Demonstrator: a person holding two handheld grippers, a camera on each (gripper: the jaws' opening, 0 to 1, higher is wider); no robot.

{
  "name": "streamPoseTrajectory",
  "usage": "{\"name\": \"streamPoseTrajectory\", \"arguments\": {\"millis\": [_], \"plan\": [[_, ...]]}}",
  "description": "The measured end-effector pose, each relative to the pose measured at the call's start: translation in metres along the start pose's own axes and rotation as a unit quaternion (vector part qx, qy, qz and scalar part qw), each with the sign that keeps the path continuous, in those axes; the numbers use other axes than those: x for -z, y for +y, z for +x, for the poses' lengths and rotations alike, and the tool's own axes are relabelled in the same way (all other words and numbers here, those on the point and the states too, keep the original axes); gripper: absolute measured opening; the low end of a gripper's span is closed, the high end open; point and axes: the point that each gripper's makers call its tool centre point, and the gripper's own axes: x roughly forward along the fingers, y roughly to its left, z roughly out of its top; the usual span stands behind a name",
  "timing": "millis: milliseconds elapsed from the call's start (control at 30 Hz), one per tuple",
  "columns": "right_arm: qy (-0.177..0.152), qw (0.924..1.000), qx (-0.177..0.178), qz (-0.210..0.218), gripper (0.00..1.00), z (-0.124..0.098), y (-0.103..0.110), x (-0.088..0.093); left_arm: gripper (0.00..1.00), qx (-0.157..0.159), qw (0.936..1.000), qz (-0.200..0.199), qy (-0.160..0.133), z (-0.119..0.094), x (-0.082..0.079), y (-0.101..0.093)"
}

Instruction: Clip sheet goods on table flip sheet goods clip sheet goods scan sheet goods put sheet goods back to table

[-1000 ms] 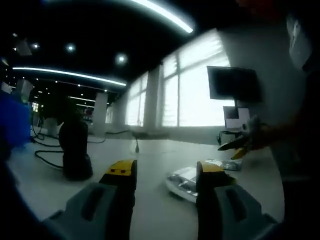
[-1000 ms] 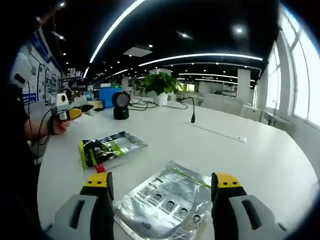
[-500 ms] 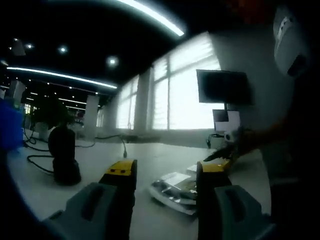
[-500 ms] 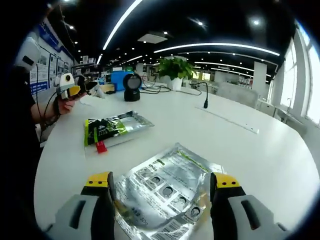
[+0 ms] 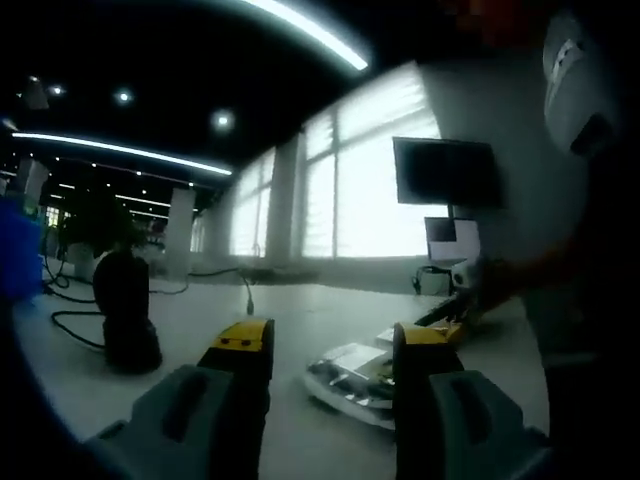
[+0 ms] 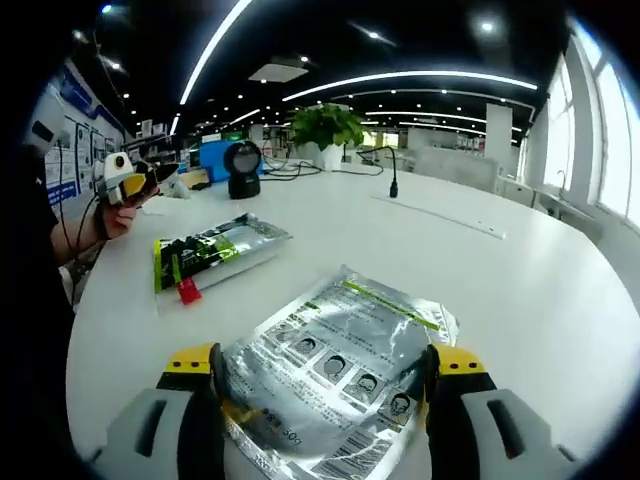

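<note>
**Open jaws close in on the foil pouch**

Left gripper view: the left gripper is spread wide, empty, at lower centre; pouches lie beyond on the table.

Right gripper view: the right gripper is spread, straddling the silver pouch at lower centre. It looks light, floppy and slick; pinch a flat edge.

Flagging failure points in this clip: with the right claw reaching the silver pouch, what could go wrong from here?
1. The silver pouch lies flat and glossy on the white table between the right claw's open jaws; they may slide off rather than pinch it.
2. Its near edge already looks lifted and crumpled, so a clamp could crease the printed face.
3. The green-labelled pouch lies beside it; a wide flip could knock it.
</note>
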Motion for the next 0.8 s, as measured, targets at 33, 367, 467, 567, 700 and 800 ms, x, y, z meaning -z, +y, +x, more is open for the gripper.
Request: {"name": "streamPoseTrajectory", "arguments": {"millis": [33,367,467,567,700,800], "plan": [[-0.001,1.0000,0.006,0.001,0.79,0.000,0.001,0.000,0.40,0.000,1.0000,0.003,-0.001,0.000,-0.001,0.000],[0.012,0.9978,0.059,0.030,0.79,-0.003,0.003,0.004,0.40,0.002,0.9999,-0.006,-0.011,-0.001,-0.006,0.002],[0.012,0.9976,0.061,0.031,0.79,-0.002,0.001,0.004,0.39,0.002,0.9999,-0.009,-0.007,-0.001,0.000,0.003],[0.014,0.9976,0.060,0.031,0.79,-0.002,0.001,0.004,0.37,0.002,1.0000,-0.003,-0.003,-0.001,0.006,0.002],[0.008,0.9977,0.060,0.031,0.79,-0.002,0.000,0.004,0.37,0.002,1.0000,-0.008,0.000,-0.002,0.009,0.004],[0.011,0.9976,0.061,0.031,0.79,-0.001,0.000,0.003,0.38,0.003,0.9999,-0.009,-0.005,-0.002,0.007,0.004]]}}
